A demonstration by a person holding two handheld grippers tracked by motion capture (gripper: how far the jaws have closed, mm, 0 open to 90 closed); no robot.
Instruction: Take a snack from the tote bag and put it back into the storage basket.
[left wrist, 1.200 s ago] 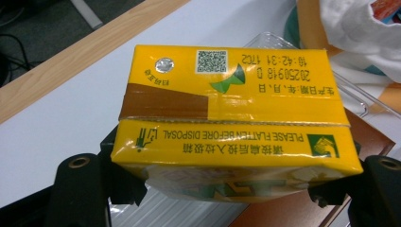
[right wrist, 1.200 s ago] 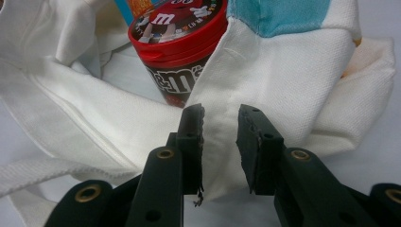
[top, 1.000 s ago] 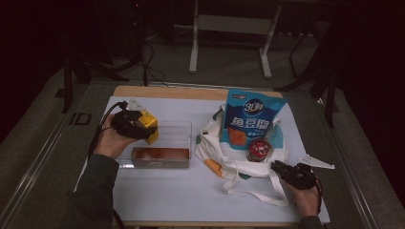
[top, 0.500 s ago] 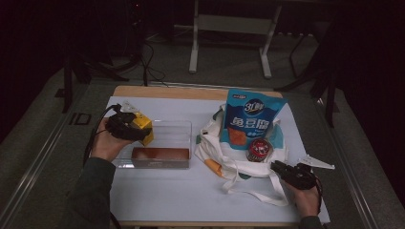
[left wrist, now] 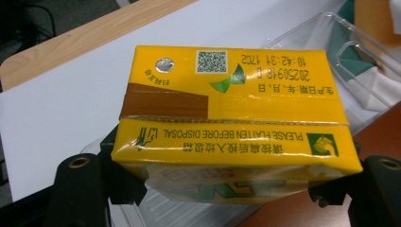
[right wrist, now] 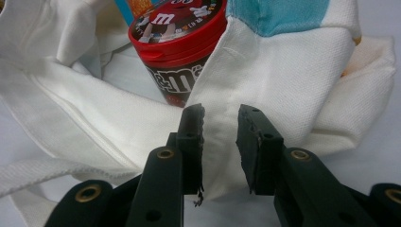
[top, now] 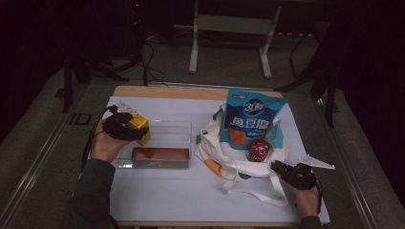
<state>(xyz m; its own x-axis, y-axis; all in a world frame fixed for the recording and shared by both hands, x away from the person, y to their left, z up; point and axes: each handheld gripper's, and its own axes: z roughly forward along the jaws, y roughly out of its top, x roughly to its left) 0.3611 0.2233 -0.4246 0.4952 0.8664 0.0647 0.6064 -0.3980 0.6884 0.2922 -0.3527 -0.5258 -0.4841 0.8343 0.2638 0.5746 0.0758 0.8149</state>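
Note:
My left gripper (top: 125,128) is shut on a yellow drink carton (top: 137,125), clamping it across its width (left wrist: 227,118) above the left end of a clear plastic box (top: 184,125). A brown block (top: 160,153) lies along the box's near side. My right gripper (top: 281,168) sits at the near right corner of a white tote bag (top: 215,152). Its jaws (right wrist: 221,118) are shut on the bag's raised rim (right wrist: 283,85), with white fabric filling the narrow gap. A red-lidded M&M's tub (right wrist: 179,42) lies in the bag's mouth (top: 259,149).
A blue snack pouch (top: 250,119) leans out of the tote bag at the back. The bag's handles trail over the white table sheet (top: 181,200) toward the front. The table's wooden far edge (top: 191,91) borders a dark floor with stands and cables.
The left gripper with the carton has drifted slightly to the left and toward me. The right gripper and the bag have stayed put.

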